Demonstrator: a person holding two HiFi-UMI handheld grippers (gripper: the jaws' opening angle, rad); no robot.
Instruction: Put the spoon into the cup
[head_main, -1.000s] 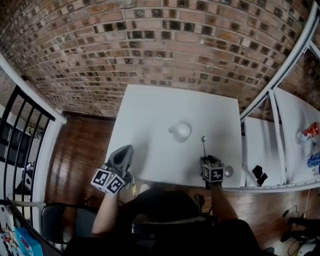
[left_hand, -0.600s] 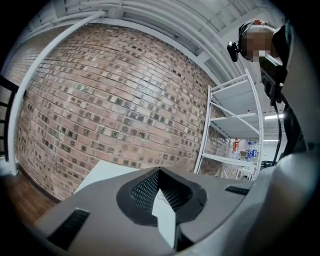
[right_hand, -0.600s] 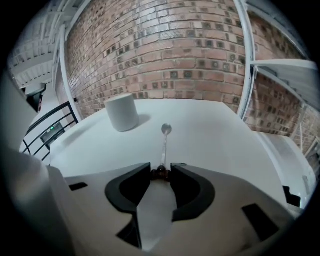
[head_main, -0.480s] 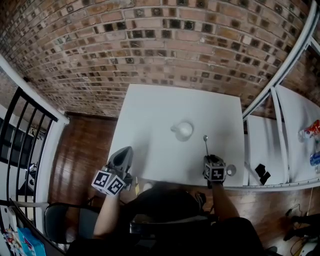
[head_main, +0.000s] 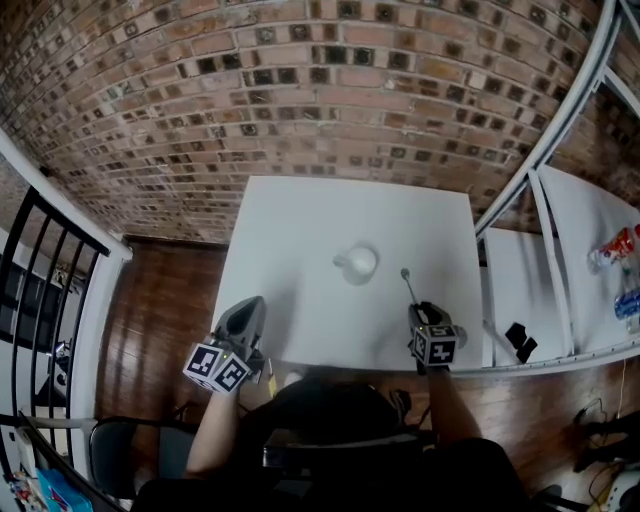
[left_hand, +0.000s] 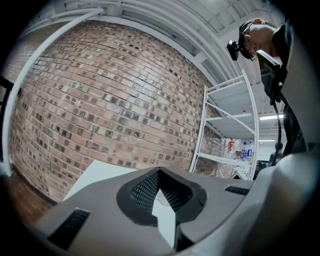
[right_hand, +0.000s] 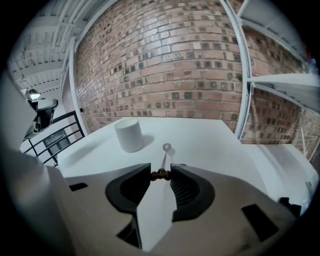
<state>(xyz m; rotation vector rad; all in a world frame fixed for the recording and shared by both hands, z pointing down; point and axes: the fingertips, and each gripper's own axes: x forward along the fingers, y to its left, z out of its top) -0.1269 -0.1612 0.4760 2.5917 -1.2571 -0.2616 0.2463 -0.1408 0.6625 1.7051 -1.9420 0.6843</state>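
Note:
A white cup (head_main: 360, 262) stands near the middle of the white table (head_main: 300, 220). In the right gripper view the cup (right_hand: 129, 134) is ahead and to the left. My right gripper (head_main: 419, 309) is shut on the brown end of the metal spoon (head_main: 409, 286). The spoon (right_hand: 164, 158) points forward from my right gripper (right_hand: 160, 174), its bowl raised a little over its shadow, to the right of the cup. At the table's near left edge my left gripper (head_main: 254, 301) is held level. Its tips meet in the left gripper view (left_hand: 159, 171) and hold nothing.
A brick wall runs behind the table. A white shelf frame (head_main: 555, 140) stands at the right, with a black item (head_main: 518, 342) and bottles (head_main: 615, 252) on its boards. A black railing (head_main: 45, 250) is at the left and a chair (head_main: 110, 450) at the near left.
My right gripper has closed on the spoon's handle end and lifted it off the table. The left gripper has stayed where it was.

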